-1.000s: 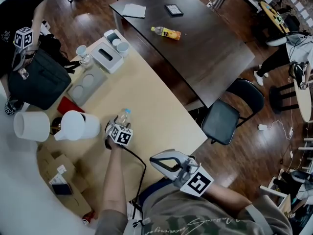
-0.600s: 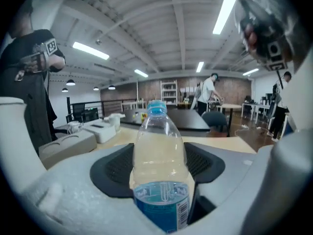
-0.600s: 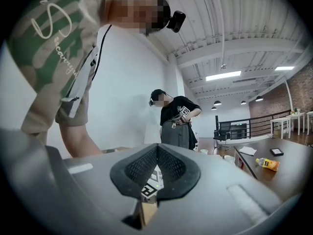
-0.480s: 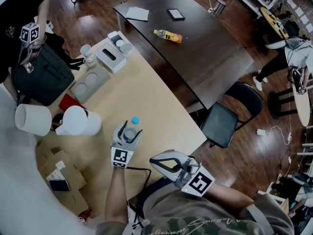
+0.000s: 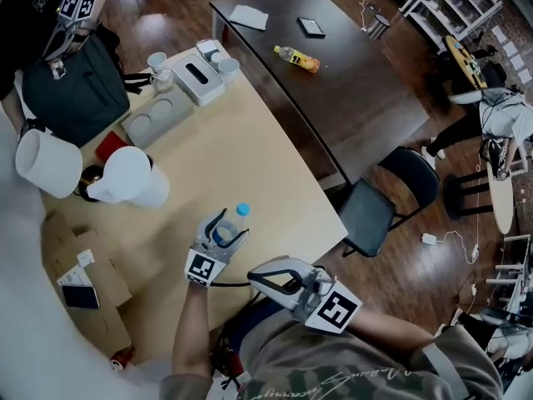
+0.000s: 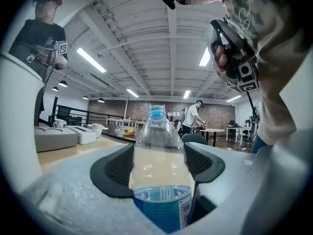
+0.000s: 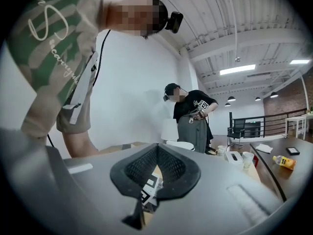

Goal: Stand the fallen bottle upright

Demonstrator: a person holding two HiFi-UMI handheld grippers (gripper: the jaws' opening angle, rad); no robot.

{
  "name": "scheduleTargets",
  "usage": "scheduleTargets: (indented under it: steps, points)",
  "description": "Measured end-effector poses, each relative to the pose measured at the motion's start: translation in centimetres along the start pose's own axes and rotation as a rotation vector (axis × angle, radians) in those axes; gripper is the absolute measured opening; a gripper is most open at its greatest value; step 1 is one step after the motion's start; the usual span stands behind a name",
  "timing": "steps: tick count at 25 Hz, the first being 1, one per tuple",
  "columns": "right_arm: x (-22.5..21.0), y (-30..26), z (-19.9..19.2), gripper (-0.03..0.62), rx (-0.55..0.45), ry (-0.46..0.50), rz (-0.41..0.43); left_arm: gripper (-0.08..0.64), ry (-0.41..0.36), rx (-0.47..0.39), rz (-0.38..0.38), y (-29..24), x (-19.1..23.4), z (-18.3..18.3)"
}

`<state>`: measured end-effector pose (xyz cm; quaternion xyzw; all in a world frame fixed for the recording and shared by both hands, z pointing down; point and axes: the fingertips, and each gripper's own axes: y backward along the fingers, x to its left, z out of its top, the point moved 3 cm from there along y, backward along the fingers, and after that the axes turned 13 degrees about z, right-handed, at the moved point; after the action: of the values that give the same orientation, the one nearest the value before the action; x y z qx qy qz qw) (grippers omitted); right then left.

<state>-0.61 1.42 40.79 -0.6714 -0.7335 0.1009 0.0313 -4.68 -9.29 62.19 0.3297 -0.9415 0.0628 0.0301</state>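
Pale wood tops the counter [image 5: 250, 157] in the head view. It stands next to a dark table [image 5: 350, 82] on a dark plank floor [image 5: 433, 265]. Near the counter's front edge the left gripper [image 5: 226, 226] is clamped on the clear bottle [image 5: 221, 234]. The right gripper [image 5: 268, 278] hangs close to the person's body, jaws together and holding nothing. Farther back on the counter are a white pitcher [image 5: 129, 192], a grey tray [image 5: 156, 117] and a tissue box [image 5: 198, 75]. A black bag [image 5: 79, 90] sits by the far left corner. A yellow bottle [image 5: 298, 57] lies on the dark table, and a black chair [image 5: 387, 197] stands off the counter's right edge.

The left gripper view shows the bottle [image 6: 156, 136] cap up against the level room, with pale liquid inside. The black pads of the left gripper [image 6: 159, 164] press its sides just above the blue label. Its base is hidden behind the gripper body. Beyond it are a white beamed ceiling with strip lights and a brick back wall [image 6: 146, 112].

In the right gripper view the pads of the right gripper [image 7: 156, 151] meet at their tips with nothing between them. A marker cube [image 7: 149, 190] and pale wood show through the gap below. Behind are a white wall [image 7: 132, 92], a standing person in black [image 7: 193, 116] and a black railing [image 7: 264, 119].
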Motion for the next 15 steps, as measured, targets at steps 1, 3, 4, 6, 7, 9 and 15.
scheduleTargets:
  steps: [1,3,4,6,7,9,15]
  points:
    - [0.2,-0.2,-0.1,0.003,0.002,-0.004,0.002,0.333,0.013,-0.014,0.007,0.5,0.2,0.0]
    - [0.7,-0.5,-0.1,0.004,0.005,0.0,0.013,0.331,0.031,-0.036,0.02,1.6,0.5,0.0]
    - [0.9,-0.8,0.0,0.004,0.007,0.007,0.02,0.333,0.024,-0.039,0.02,2.2,0.6,0.1]
    - [1.4,-1.2,0.0,0.003,0.002,0.021,0.032,0.334,-0.011,-0.033,0.011,3.4,0.5,0.2]
    - [1.7,-1.4,0.0,0.003,-0.001,0.023,0.035,0.334,-0.019,-0.034,0.009,4.1,0.4,0.2]
    - [2.3,-1.9,-0.5,0.003,0.001,0.016,0.04,0.333,0.007,-0.047,0.018,5.6,0.6,0.3]
    - [4.5,-3.9,-1.5,0.003,0.035,0.033,0.105,0.327,0.097,-0.178,0.091,8.0,1.9,2.0]
